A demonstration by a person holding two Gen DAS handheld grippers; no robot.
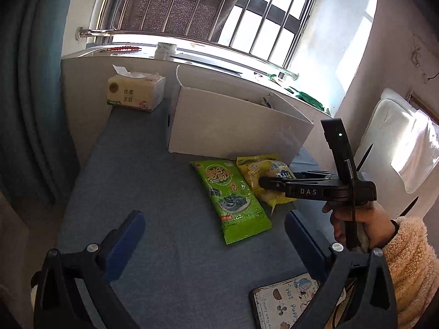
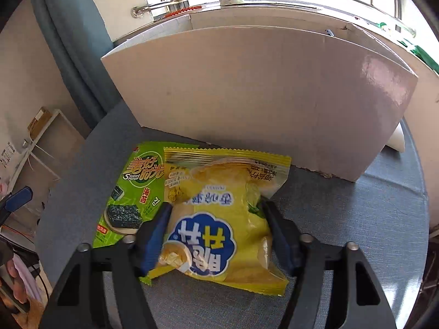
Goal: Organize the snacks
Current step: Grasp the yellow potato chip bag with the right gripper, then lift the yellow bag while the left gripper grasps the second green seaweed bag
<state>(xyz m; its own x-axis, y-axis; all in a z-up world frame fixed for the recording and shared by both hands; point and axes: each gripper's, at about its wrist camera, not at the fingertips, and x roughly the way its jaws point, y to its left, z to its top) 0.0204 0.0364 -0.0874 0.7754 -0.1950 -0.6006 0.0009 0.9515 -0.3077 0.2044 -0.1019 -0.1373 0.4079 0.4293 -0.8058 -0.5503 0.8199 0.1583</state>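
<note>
Right gripper [image 2: 215,224]: fingers [image 2: 153,235] pressed against both sides of the yellow bag [image 2: 219,219], grasping it. The bag lies on the blue table [image 2: 356,219] close to its right edge, just in front of the white box [image 2: 260,104]; its left side overlaps the green seaweed pack [image 2: 129,192], which lies flat just beside it, nearer the table's middle.

Left gripper [image 1: 215,235]: fingers [image 1: 129,238] spread wide, released, holding nothing, above the near part of the table [image 1: 137,192]. From this side the right gripper [image 1: 263,183] reaches in from the right edge over the yellow bag [image 1: 255,172], with the green pack [image 1: 233,197] alongside.

The white box [image 1: 236,126] stands open-topped toward the far right of the table, its tall front wall directly behind the snacks. A tissue pack [image 1: 134,90] sits at the far left corner. A phone [image 1: 277,301] with a cartoon case lies at the near right edge, partly hidden by the left gripper's frame. Behind the table, a window with metal bars [image 1: 192,8].
</note>
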